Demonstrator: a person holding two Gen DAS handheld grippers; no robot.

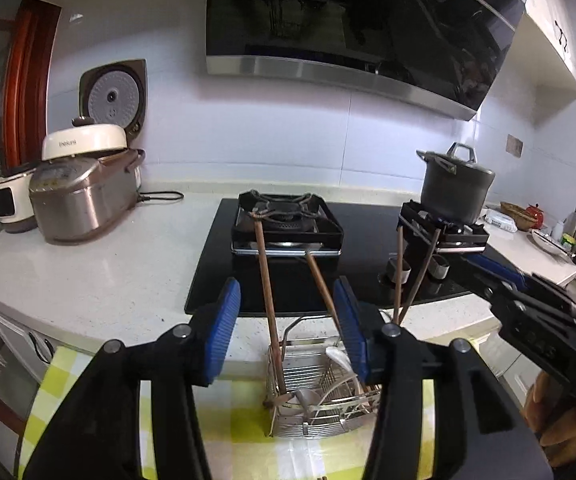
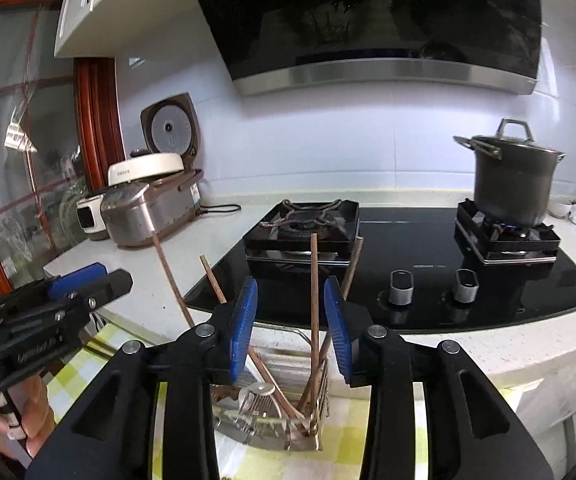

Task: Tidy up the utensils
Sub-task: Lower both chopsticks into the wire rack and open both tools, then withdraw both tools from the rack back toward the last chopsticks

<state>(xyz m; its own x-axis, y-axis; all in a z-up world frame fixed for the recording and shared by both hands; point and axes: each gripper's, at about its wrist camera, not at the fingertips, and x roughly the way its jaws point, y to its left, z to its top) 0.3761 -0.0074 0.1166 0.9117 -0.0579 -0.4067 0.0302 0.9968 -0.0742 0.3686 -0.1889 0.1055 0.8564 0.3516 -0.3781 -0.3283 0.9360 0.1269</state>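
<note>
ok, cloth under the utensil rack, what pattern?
Yellow-green and white check cloth under the wire utensil rack; clearest in the left wrist view.

Both grippers, left (image 1: 288, 326) and right (image 2: 290, 326), are black with blue ribbed fingers (image 1: 224, 330). At lower centre the silver wire rack (image 1: 312, 396) holds brown chopsticks (image 1: 266, 292) and stands on a yellow-green and white checked cloth (image 1: 64, 380). The bench (image 1: 88, 264) is white with fine speckles, the hob (image 2: 408, 240) glossy black, and the pot (image 2: 512, 184) at right dark grey. At left the cooker (image 1: 80, 200) is brushed steel, and the window frame (image 2: 96, 120) is red-brown.
</note>
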